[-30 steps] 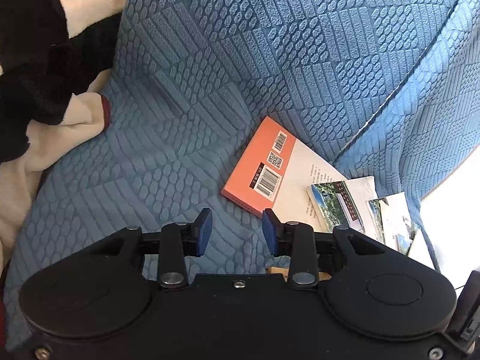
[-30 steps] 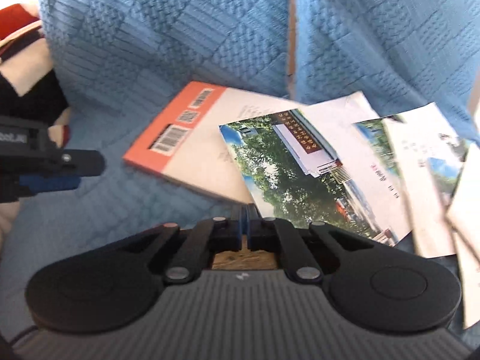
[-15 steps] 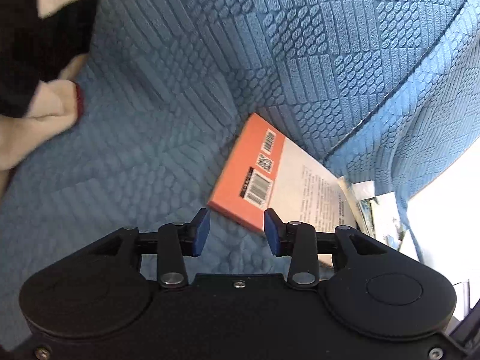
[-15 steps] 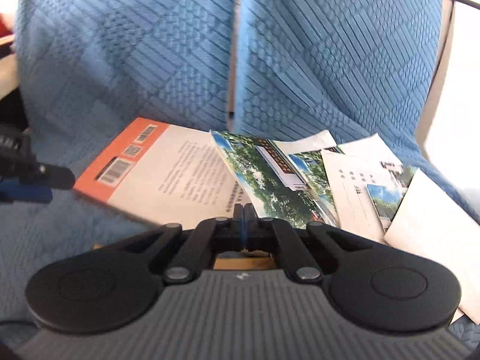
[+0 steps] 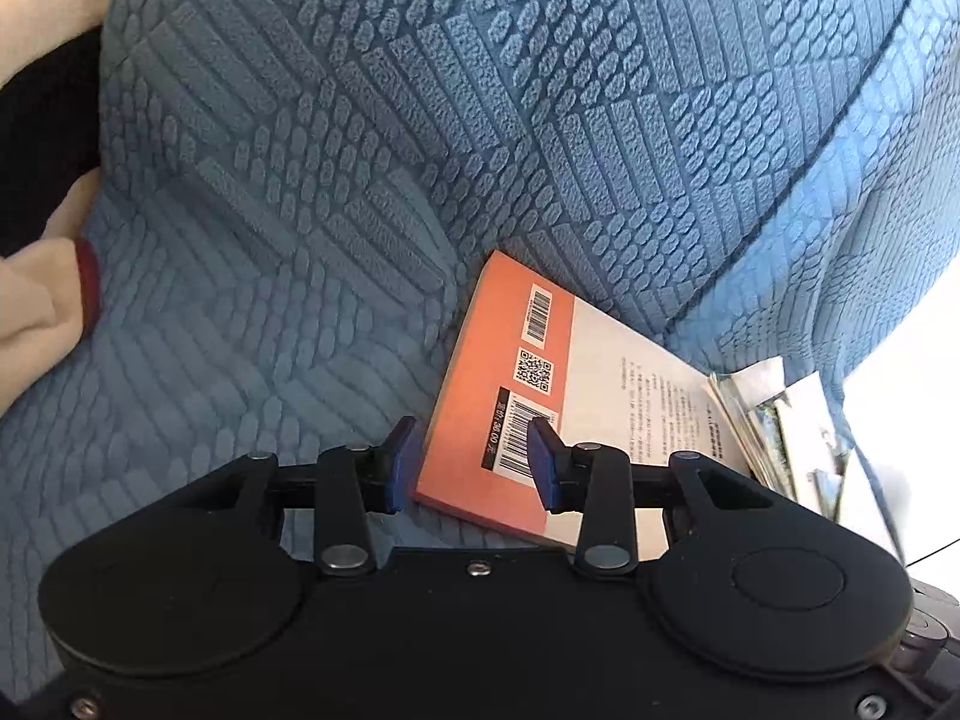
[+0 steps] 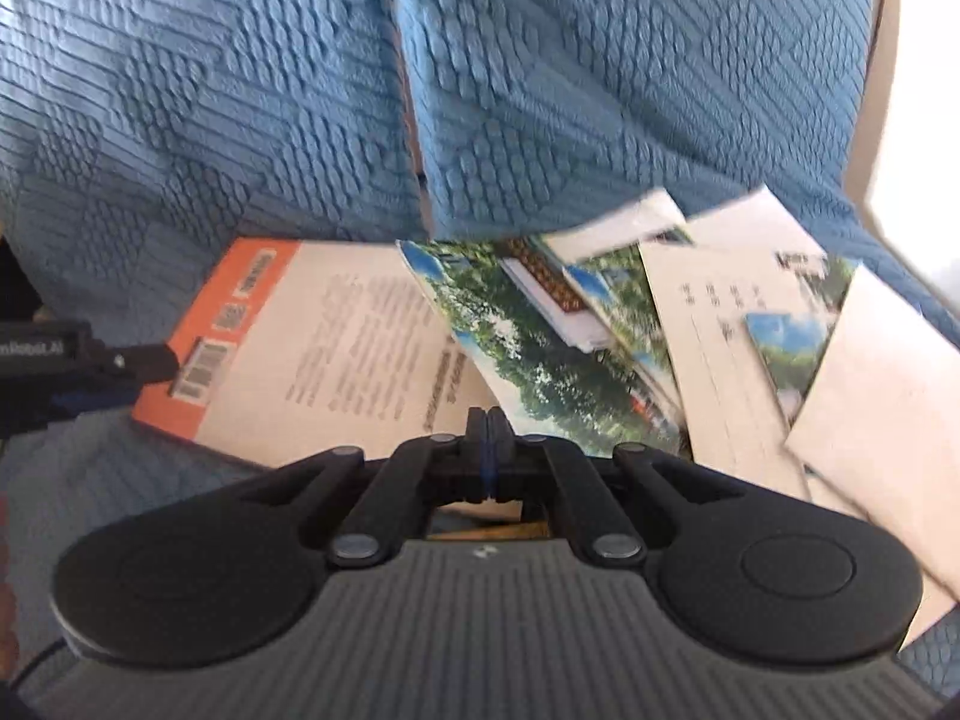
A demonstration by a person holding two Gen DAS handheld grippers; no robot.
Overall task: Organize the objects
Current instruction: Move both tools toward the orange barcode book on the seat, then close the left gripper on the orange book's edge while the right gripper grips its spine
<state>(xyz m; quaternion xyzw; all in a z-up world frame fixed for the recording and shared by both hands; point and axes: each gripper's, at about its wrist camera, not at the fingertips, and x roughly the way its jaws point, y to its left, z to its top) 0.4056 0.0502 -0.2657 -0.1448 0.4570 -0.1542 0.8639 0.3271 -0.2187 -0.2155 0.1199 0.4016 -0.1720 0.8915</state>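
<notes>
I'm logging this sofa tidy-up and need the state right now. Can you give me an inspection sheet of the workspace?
Surface: blue textured sofa cover, seat and backrest.
Job's things: orange-and-white book lying flat, barcodes up; photo cards and papers fanned, overlapping its far edge.
Clutter: black-and-cream fabric at seat's end.
Grippers: left gripper open, fingers straddling the book's corner; right gripper shut, empty, over the cards.
Cables: thin dark wire, partly visible.
Surroundings: overexposed, cannot tell.

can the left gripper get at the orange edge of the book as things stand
Probably yes. The left gripper is open, its jaws either side of the orange book corner on the blue cover. Nothing lies on that corner; the photo cards overlap only its far end.
</notes>
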